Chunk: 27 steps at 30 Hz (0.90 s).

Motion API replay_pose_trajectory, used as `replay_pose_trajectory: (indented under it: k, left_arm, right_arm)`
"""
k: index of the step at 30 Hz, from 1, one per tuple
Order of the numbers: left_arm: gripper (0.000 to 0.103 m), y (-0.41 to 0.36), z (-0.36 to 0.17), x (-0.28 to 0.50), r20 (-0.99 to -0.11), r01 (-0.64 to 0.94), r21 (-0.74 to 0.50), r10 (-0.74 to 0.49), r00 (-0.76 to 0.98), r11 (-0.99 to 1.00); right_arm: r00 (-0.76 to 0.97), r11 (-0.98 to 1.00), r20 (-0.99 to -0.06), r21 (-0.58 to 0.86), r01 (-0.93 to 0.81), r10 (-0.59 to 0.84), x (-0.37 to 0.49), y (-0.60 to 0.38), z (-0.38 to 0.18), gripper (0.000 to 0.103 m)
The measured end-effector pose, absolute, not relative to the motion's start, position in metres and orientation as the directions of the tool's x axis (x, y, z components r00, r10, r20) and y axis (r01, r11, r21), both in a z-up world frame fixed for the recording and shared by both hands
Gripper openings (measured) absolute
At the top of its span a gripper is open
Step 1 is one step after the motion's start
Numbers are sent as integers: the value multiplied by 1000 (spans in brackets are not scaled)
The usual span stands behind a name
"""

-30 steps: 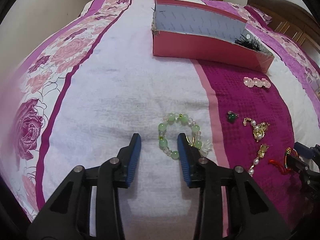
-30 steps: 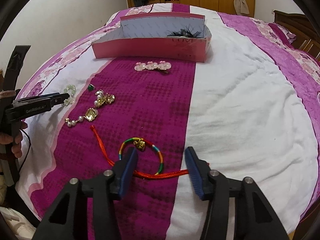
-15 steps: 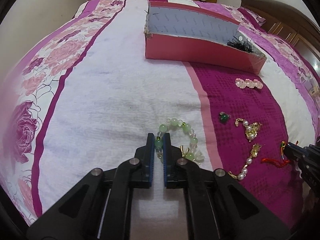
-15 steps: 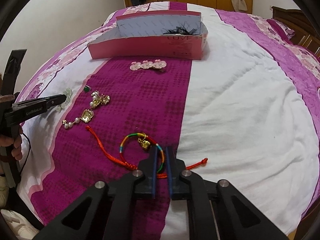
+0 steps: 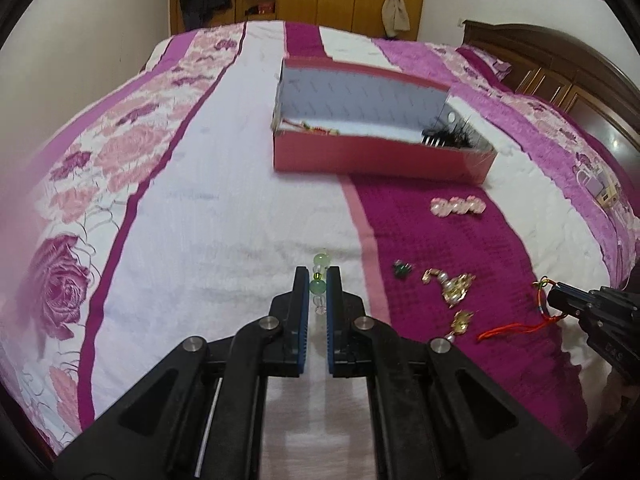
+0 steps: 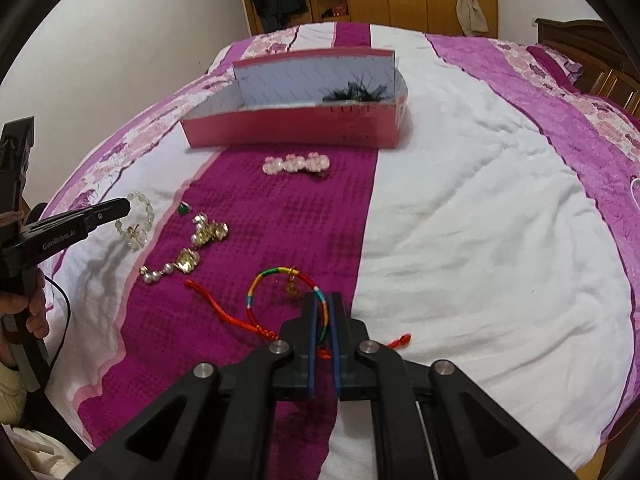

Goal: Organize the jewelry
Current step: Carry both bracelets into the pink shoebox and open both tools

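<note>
My left gripper is shut on the green bead bracelet and holds it up off the bedspread; from the right wrist view the bracelet hangs from the left gripper. My right gripper is shut on the rainbow cord bracelet, whose red cords trail on the magenta stripe; it also shows in the left wrist view. The pink box stands farther back, with a black feathery comb and a small red piece inside.
On the magenta stripe lie a pink flower hair clip, a green ring and two gold pearl pieces. A wooden headboard is at the right and wardrobes stand at the back.
Both grippers closed, the left on the green bead bracelet and the right on the rainbow cord bracelet. Both have since lifted, and the bracelets have risen with them.
</note>
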<state>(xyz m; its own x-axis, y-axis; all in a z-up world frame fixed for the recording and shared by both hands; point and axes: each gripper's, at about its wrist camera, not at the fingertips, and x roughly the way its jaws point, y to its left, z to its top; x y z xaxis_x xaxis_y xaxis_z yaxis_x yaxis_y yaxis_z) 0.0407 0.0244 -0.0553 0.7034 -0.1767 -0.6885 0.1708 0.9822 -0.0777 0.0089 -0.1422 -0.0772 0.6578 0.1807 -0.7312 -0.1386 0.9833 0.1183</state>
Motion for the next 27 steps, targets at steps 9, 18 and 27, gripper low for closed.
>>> replay_pose_trajectory:
  k: [9, 18, 27]
  left_arm:
    - [0, 19, -32, 31, -610, 204, -87, -214, 763, 975]
    - [0, 14, -10, 21, -505, 223, -74, -230, 832, 972]
    - [0, 9, -2, 26, -460, 233, -80, -243, 854, 969]
  right_arm:
    - [715, 981, -671, 135, -142, 196, 7, -145, -61, 7]
    - [786, 980, -586, 133, -147, 197, 7, -145, -41, 7]
    - [832, 980, -519, 133, -150, 198, 17, -142, -23, 7]
